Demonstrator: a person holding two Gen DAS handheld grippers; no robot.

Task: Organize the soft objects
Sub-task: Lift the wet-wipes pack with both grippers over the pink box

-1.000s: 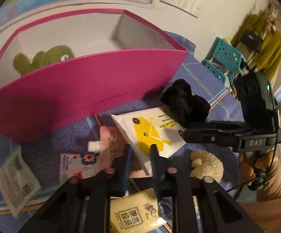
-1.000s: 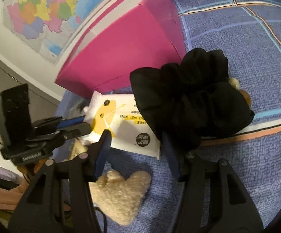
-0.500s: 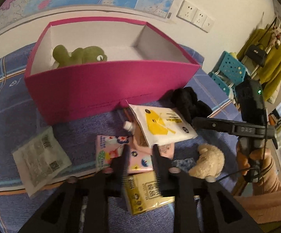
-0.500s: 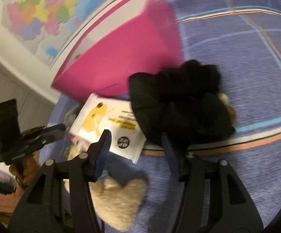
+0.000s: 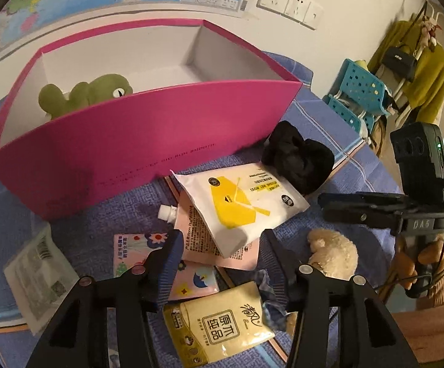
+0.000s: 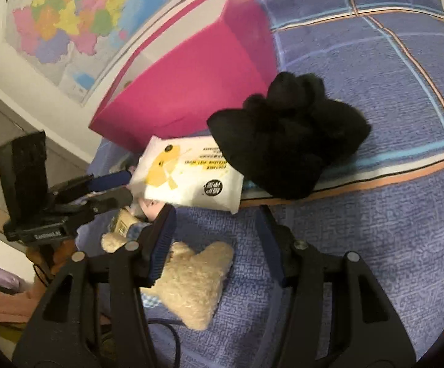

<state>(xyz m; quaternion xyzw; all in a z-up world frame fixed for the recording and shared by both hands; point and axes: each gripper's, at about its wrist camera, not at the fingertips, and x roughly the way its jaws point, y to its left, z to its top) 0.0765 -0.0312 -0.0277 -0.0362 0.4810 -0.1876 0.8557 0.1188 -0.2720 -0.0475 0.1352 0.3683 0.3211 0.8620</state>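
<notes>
Left gripper [image 5: 218, 239] jaws are opening, nothing clamped, hovering over the pink pouch [image 5: 212, 245] and the white-yellow wipes pack [image 5: 240, 202] lying on it. Right gripper [image 6: 215, 224] is spread and empty over the blue blanket [image 6: 375, 230], cream plush [image 6: 194, 279] just beside its left finger, black scrunchie [image 6: 289, 147] ahead. Behind sits the pink box [image 5: 148, 141] with the green plush [image 5: 90, 92] inside.
</notes>
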